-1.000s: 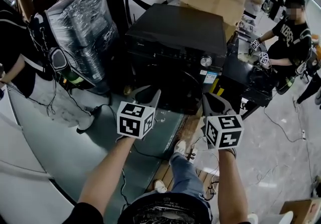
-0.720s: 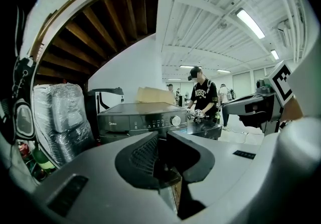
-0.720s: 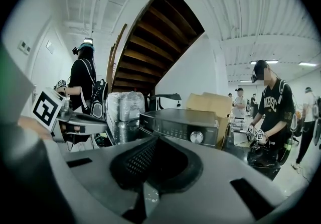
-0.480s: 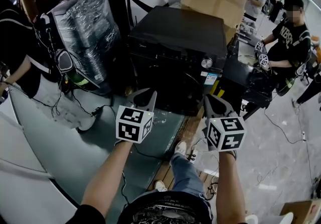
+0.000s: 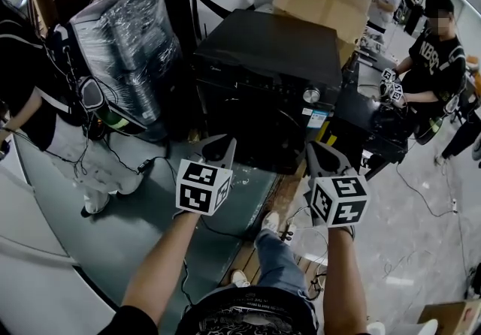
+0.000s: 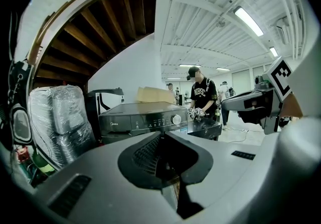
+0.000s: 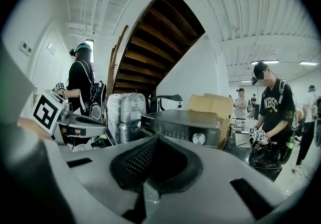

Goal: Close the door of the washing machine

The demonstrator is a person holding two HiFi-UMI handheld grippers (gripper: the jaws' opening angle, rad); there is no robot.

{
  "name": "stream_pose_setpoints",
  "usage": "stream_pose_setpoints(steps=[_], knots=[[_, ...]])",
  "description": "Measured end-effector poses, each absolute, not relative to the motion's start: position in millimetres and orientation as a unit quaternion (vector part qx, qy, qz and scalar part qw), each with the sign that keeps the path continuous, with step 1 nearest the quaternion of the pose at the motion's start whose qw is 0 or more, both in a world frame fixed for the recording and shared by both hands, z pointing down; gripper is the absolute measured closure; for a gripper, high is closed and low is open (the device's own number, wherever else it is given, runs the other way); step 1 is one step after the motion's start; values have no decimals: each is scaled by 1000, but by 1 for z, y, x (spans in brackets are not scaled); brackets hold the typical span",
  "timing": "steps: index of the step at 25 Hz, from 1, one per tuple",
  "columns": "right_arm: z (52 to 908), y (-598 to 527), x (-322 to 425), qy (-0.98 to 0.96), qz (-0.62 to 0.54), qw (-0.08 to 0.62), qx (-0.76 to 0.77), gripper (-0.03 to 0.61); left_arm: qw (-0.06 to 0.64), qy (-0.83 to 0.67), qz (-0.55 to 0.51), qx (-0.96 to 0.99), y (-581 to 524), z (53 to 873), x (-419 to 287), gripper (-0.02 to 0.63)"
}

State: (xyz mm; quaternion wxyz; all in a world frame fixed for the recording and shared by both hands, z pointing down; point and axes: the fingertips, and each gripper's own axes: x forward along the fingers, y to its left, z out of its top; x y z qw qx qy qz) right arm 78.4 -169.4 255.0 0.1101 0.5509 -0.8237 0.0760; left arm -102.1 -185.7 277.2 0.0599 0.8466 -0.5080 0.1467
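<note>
Staircase point(image 7: 160, 32) behind washing machine point(image 5: 270, 48), floor point(image 5: 421, 236) perhaps marble

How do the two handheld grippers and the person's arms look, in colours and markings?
Both the left gripper and the right gripper have light grey bodies with black ribbed pads. Each carries a white cube with black square markers. The left sleeve is black.

Black washing machine point(image 5: 263, 48) (silver dial point(image 5: 310, 95) on its front panel) stands upright.

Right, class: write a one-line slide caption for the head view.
Left gripper and right gripper, both shut and empty, held side by side before a black washing machine.
</note>
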Motion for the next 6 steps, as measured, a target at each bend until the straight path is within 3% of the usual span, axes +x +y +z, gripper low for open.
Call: stream_pose_setpoints(steps=[6], knots=[[260, -172, 80, -825, 75, 113, 549, 557, 60, -505, 149, 848, -188, 283, -97, 572]])
